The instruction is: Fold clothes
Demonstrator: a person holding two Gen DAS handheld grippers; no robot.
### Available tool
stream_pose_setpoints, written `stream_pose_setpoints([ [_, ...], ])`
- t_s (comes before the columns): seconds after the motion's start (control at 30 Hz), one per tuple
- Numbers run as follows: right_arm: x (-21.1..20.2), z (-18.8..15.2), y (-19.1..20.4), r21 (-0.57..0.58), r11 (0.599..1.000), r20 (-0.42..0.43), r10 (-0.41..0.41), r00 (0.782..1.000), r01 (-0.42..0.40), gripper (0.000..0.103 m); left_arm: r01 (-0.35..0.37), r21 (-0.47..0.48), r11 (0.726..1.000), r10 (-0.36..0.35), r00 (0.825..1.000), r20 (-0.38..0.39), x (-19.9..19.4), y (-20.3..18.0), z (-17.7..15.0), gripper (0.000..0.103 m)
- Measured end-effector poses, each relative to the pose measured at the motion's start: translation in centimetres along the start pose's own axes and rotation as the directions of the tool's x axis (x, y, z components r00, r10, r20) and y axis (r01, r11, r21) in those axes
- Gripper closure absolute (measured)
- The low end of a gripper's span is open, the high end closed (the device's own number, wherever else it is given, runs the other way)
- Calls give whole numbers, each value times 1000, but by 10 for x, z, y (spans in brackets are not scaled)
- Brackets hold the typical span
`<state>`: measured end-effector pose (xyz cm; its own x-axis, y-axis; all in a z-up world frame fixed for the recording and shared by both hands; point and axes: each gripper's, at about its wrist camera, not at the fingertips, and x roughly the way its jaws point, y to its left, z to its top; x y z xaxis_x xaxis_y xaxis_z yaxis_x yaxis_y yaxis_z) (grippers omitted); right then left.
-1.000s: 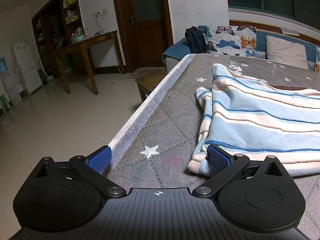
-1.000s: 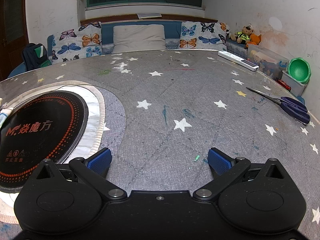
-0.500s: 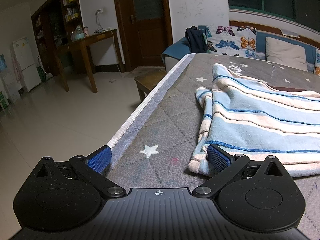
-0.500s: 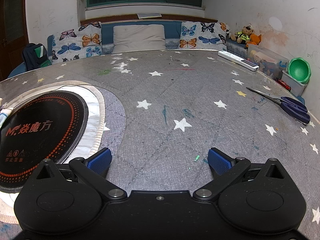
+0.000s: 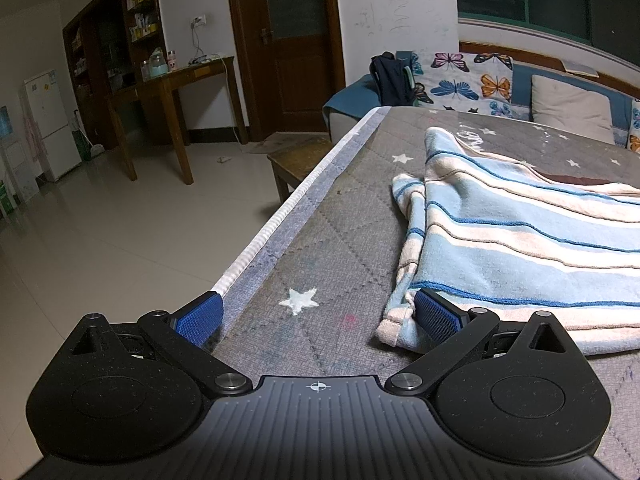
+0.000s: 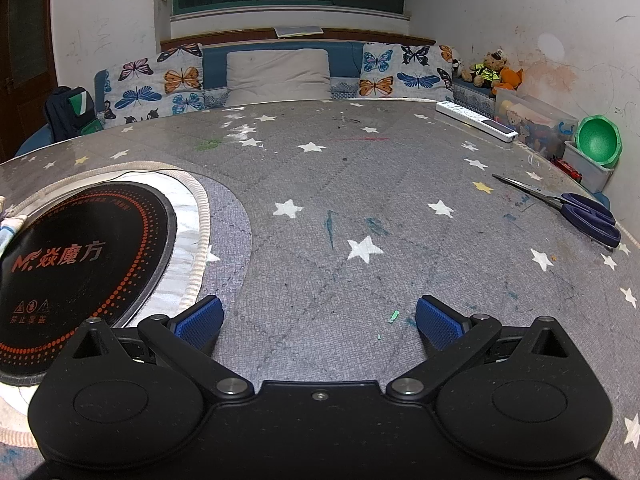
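A folded blue, white and pink striped garment [image 5: 520, 240] lies on the grey star-print table cover [image 5: 332, 248], to the right in the left wrist view. My left gripper [image 5: 318, 316] is open and low over the table near its left edge. Its right fingertip [image 5: 436, 316] touches the garment's near-left corner. My right gripper [image 6: 318, 320] is open and empty over bare table cover [image 6: 360, 208]. A small bit of the garment [image 6: 8, 226] shows at the far left edge of the right wrist view.
A round black induction cooktop [image 6: 76, 264] sits in the table to the left in the right wrist view. Scissors [image 6: 576, 210], a white remote [image 6: 476, 122] and a green bowl [image 6: 598, 142] are at the right. The table's left edge [image 5: 280, 220] drops to the tiled floor.
The left wrist view has shifted very slightly. The right gripper has not moved.
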<state>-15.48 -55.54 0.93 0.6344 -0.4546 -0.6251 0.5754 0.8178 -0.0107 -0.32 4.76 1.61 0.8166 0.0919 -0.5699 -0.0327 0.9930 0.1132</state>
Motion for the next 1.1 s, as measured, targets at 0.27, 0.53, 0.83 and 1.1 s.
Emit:
stream_pose_setpoints([
  [0.27,0,0,0,0,1000,0,0,1000,0,0,2,-3,1000,-2,1000,-1,0,0,0,0],
  [0.53,0,0,0,0,1000,0,0,1000,0,0,1,-3,1000,-1,1000,-1,1,0,0,0],
  [0.83,0,0,0,0,1000,0,0,1000,0,0,4,-7,1000,-4,1000,-2,4,-1,0,0],
  [1.1,0,0,0,0,1000,0,0,1000,0,0,5,-8,1000,-5,1000,-3,5,-2,0,0],
])
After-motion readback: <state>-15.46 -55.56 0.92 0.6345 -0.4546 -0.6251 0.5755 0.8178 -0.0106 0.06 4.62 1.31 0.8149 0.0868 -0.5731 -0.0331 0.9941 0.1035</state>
